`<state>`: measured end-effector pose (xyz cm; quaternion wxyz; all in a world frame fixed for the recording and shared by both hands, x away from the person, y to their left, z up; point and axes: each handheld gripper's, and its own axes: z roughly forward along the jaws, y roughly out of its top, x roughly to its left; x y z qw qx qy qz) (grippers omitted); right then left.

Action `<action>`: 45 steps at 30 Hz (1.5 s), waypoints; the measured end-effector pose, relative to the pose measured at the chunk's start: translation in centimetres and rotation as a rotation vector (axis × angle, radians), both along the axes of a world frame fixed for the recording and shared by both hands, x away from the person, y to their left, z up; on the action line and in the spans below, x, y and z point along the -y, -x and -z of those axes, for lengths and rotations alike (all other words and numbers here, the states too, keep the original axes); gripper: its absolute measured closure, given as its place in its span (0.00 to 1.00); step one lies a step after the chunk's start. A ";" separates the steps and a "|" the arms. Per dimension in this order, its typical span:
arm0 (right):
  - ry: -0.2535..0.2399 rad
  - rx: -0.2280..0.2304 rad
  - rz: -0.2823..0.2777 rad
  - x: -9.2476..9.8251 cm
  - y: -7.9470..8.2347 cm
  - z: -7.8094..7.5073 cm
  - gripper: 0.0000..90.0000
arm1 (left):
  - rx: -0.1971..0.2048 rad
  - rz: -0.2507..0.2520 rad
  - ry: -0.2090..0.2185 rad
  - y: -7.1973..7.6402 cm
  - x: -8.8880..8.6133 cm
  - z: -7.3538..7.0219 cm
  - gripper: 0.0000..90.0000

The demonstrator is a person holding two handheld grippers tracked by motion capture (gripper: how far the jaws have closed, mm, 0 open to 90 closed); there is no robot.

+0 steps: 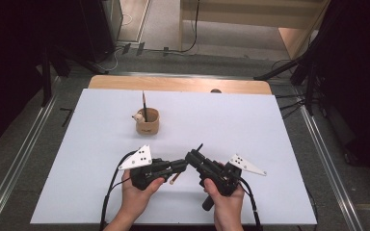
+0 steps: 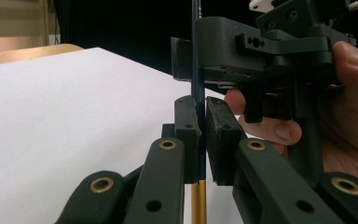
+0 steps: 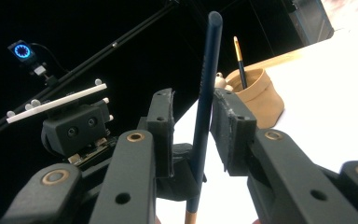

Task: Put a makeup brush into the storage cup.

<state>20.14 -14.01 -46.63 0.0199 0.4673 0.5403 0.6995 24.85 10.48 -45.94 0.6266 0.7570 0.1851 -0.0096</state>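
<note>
Centrally, left gripper [image 2: 201, 135] jaws clench the pencil [image 3: 204, 112]; right gripper [image 3: 193, 133] jaws stand released around it.

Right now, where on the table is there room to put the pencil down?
The white table is bare right of the tan pencil cup and along its left edge. It is crowded near the front, where both hand-held grippers meet around the pencil.

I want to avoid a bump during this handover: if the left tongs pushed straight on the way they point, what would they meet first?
Most likely the right tongs: the left tongs, shut on the pencil, point straight at them, nearly tip to tip. The exact gap is hard to judge.
</note>
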 end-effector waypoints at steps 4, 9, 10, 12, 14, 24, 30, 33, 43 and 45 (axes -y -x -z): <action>-0.007 -0.008 -0.003 0.0 -0.1 0.2 0.84 | 0.003 0.002 -0.005 0.1 0.1 0.0 0.94; -0.018 -0.018 -0.010 0.0 0.0 0.3 0.92 | 0.004 0.010 -0.002 0.1 0.2 0.0 0.94; -0.015 -0.019 -0.010 0.0 0.0 0.3 0.94 | 0.005 0.008 -0.002 0.1 0.2 0.0 0.94; -0.006 -0.014 -0.007 0.1 0.0 0.3 0.95 | 0.006 0.009 -0.004 0.1 0.2 0.0 0.94; 0.003 -0.006 -0.004 0.0 0.0 0.3 0.95 | 0.007 0.009 -0.007 0.1 0.2 0.0 0.94; 0.056 0.023 0.002 0.0 0.0 0.3 0.95 | -0.009 0.010 -0.002 0.0 0.3 0.3 0.92; 0.109 0.035 0.040 0.6 -0.1 0.4 0.95 | -0.005 -0.001 -0.001 -0.3 -0.3 0.2 0.87; 0.150 0.055 0.071 0.9 -0.1 0.2 0.95 | -0.006 -0.016 0.001 -0.5 -0.7 0.1 0.85; 0.489 0.140 0.148 0.3 0.5 -0.9 0.95 | -0.005 -0.046 -0.019 -0.8 -1.7 -0.7 0.84; 0.547 0.163 0.163 0.0 0.6 -1.0 0.95 | -0.001 -0.055 -0.027 -0.8 -1.7 -1.0 0.82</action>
